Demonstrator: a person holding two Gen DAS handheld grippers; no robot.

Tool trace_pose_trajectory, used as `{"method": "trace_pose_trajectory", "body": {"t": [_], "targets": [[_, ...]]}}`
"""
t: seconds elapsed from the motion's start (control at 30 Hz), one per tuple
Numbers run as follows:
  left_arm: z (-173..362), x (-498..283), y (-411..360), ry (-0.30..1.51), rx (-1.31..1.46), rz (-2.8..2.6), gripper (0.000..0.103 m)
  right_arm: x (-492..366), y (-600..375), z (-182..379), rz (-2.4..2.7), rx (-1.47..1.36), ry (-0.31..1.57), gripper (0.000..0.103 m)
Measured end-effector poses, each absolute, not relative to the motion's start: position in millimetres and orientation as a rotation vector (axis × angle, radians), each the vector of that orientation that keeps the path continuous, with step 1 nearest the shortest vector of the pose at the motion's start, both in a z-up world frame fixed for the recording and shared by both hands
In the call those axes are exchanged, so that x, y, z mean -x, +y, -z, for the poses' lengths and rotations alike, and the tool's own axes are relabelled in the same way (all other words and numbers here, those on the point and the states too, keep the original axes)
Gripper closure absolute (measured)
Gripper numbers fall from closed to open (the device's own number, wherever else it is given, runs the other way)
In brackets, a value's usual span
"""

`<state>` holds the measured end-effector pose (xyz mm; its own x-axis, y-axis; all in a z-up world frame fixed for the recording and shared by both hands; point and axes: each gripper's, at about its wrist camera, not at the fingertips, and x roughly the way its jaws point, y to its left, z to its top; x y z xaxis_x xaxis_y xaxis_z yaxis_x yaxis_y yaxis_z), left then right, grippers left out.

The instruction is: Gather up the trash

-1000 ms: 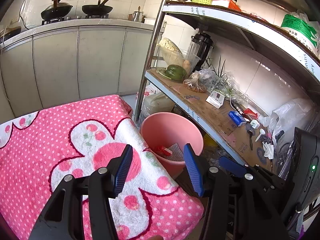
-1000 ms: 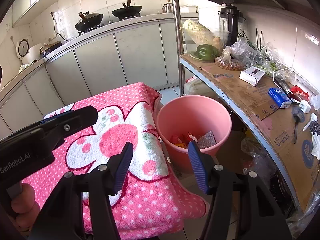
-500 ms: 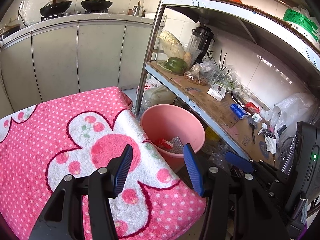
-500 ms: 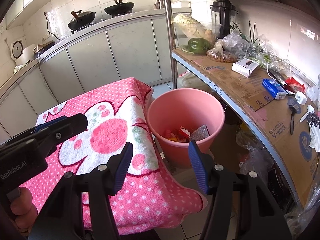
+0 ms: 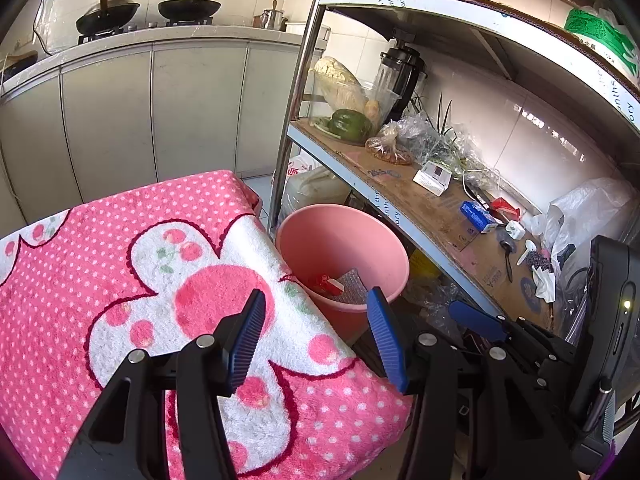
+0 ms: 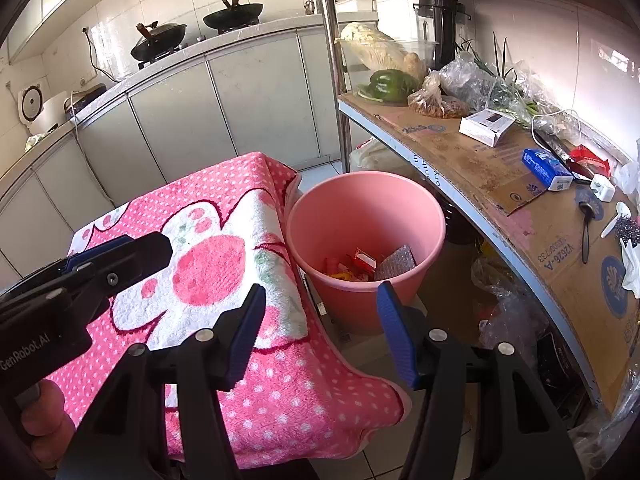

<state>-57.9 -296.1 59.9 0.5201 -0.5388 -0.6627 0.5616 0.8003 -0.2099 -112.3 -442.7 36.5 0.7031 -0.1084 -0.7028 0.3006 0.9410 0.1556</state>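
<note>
Both tools are held half open with nothing between the blue pads: the left tool (image 5: pixel 316 336) and the right tool (image 6: pixel 318 332), side by side above the pink towel (image 5: pixel 132 280). Trash (image 6: pixel 360 264) is seen lying in the pink bucket (image 6: pixel 424 204), ahead and below, nearer the right tool. No long axis can be told in that jumble; the bucket stands upright, mouth up.

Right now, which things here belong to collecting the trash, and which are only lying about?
For the job:
- pink bucket
- trash in the bucket
- left tool, open and empty
- right tool, open and empty

Lying about:
- pink dotted towel, nothing on it
- green pepper
- white box
- blue packet
- blender
- woks
</note>
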Motion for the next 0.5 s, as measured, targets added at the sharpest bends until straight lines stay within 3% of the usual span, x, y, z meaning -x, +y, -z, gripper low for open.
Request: {"method": "trace_pose_trajectory", "body": {"t": [0.5], "targets": [[-52.7,52.0,-295.0,0.799,-0.025,0.656,0.051,106.7,-443.7,-31.1,0.233,-0.268,0.775,0.044]]}}
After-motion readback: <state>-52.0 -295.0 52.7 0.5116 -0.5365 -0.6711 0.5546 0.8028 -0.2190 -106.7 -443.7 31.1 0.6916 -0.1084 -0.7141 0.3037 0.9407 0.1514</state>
